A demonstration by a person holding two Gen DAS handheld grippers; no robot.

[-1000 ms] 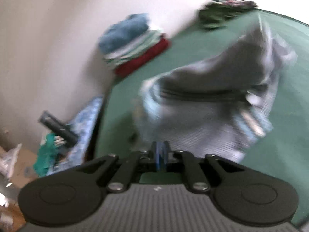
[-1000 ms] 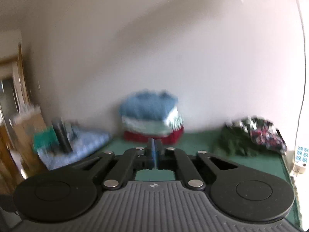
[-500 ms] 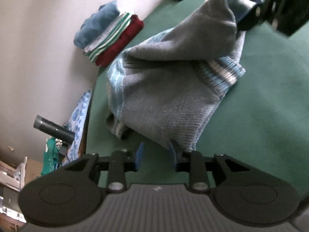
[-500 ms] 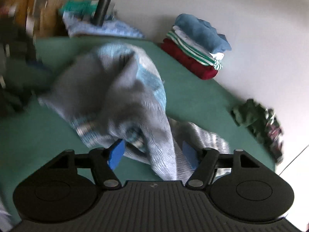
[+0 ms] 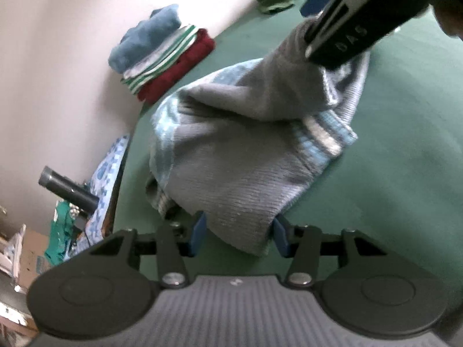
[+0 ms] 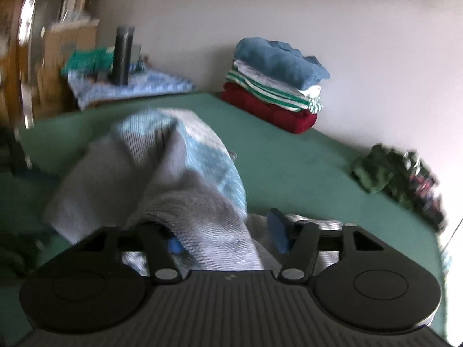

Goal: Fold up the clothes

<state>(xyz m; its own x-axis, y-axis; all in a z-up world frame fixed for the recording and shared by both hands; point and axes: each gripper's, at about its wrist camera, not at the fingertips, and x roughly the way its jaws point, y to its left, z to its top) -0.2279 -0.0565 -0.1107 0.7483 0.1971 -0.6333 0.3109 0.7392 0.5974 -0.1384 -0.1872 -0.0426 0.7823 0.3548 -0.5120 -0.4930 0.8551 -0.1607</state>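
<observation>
A grey knit sweater (image 5: 246, 159) with light blue stripes lies heaped on the green table (image 5: 390, 144). Its near hem hangs between the blue pads of my left gripper (image 5: 237, 235), whose jaws are closing around the cloth without clearly pressing it. In the right wrist view the sweater (image 6: 173, 173) bulges up in front of my right gripper (image 6: 225, 238). A fold runs between its jaws, which are closing with a gap left at the right pad. From the left wrist view, the right gripper's dark finger (image 5: 347, 23) sits at the sweater's raised far corner.
A stack of folded clothes (image 6: 275, 86), blue over striped over red, stands against the wall at the table's back. A crumpled dark green garment (image 6: 396, 179) lies at the far right. Off the table's left end are a black cylinder (image 6: 123, 55) and a blue patterned cloth (image 6: 130, 86).
Both grippers came down to the table and their jaws parted. The right one swung from facing the wall to the sweater. The sweater, flung in the air before, now lies heaped.
</observation>
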